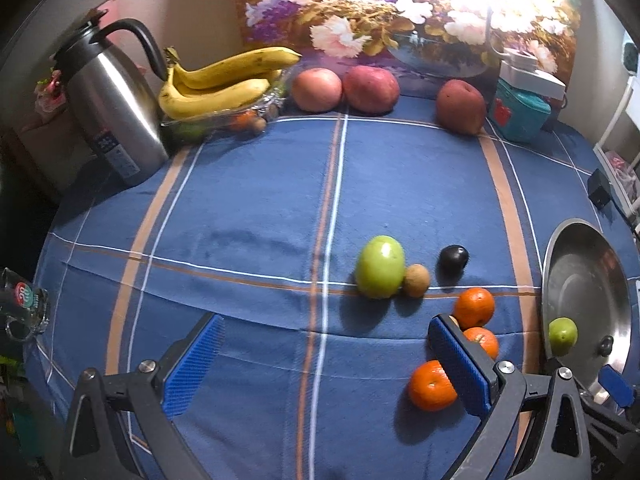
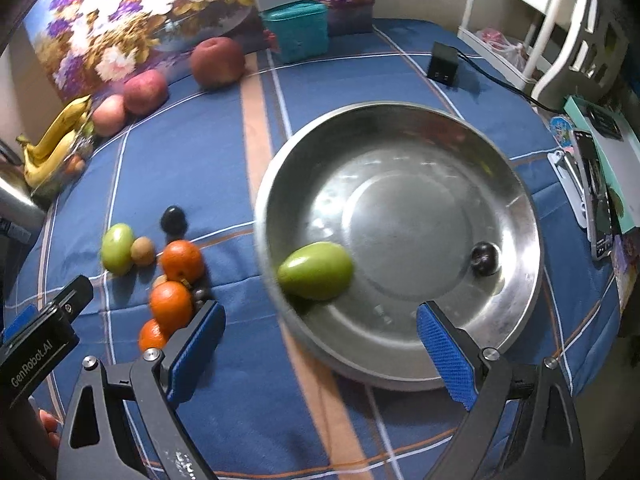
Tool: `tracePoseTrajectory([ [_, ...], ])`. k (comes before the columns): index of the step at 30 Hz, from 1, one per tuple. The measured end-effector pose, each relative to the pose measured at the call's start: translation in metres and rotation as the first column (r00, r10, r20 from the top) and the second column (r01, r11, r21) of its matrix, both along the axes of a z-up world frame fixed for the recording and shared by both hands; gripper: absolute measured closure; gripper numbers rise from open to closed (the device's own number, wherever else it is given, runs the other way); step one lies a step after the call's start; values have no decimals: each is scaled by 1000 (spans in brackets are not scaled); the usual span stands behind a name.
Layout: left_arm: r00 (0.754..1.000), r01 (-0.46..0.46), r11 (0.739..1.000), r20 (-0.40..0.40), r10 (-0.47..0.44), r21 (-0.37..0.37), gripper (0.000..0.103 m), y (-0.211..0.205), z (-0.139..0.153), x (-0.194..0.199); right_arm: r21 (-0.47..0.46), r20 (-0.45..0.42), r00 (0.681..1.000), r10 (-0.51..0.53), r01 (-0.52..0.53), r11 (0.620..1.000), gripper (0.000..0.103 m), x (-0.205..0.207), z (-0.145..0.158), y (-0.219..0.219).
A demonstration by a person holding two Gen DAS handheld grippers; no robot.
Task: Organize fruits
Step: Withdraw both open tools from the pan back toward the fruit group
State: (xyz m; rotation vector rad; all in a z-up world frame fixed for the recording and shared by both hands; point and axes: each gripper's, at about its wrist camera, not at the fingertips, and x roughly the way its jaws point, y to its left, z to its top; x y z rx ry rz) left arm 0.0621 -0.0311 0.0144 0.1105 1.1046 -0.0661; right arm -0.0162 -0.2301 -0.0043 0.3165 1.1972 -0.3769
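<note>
A steel bowl (image 2: 516, 184) sits on the blue cloth; inside lie a green fruit (image 2: 316, 270) and a dark plum (image 2: 484, 258). My right gripper (image 2: 320, 332) hangs open over the bowl's near rim, empty. Left of the bowl lie three oranges (image 2: 182, 260), a green fruit (image 2: 117, 248), a kiwi (image 2: 143, 251) and a dark plum (image 2: 173, 219). In the left wrist view my left gripper (image 1: 324, 340) is open and empty, just short of the green fruit (image 1: 380, 267), kiwi (image 1: 416, 280), plum (image 1: 454, 258) and oranges (image 1: 474, 307). The bowl (image 1: 560, 252) shows at the right edge.
At the table's back stand a steel kettle (image 1: 108, 108), bananas (image 1: 224, 80) on a glass dish, three red apples (image 1: 372, 89), a teal box (image 1: 520, 114) and a flower painting (image 1: 400, 12). A black adapter (image 2: 442, 65) and a phone (image 2: 598, 200) lie right of the bowl.
</note>
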Motion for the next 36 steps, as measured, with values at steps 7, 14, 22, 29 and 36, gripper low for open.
tracePoseTrajectory([
  [7,999,-46,999,18,46,-4,0,24,6,4,14,1,999,51,-51,999,7,8,3,27],
  [14,995,-93,996,32,93,-6,0,45,8,11,32,-3,996,85,-84,996,7,22,3,48],
  [22,993,-117,993,31,118,-21,0,58,11,18,60,4,991,132,-132,989,7,36,0,69],
  [29,991,-132,990,20,133,-40,0,63,9,21,59,5,989,145,-145,988,7,43,-2,73],
  [36,994,-113,992,8,113,-53,0,56,6,23,90,50,986,160,-164,982,7,44,-4,73],
])
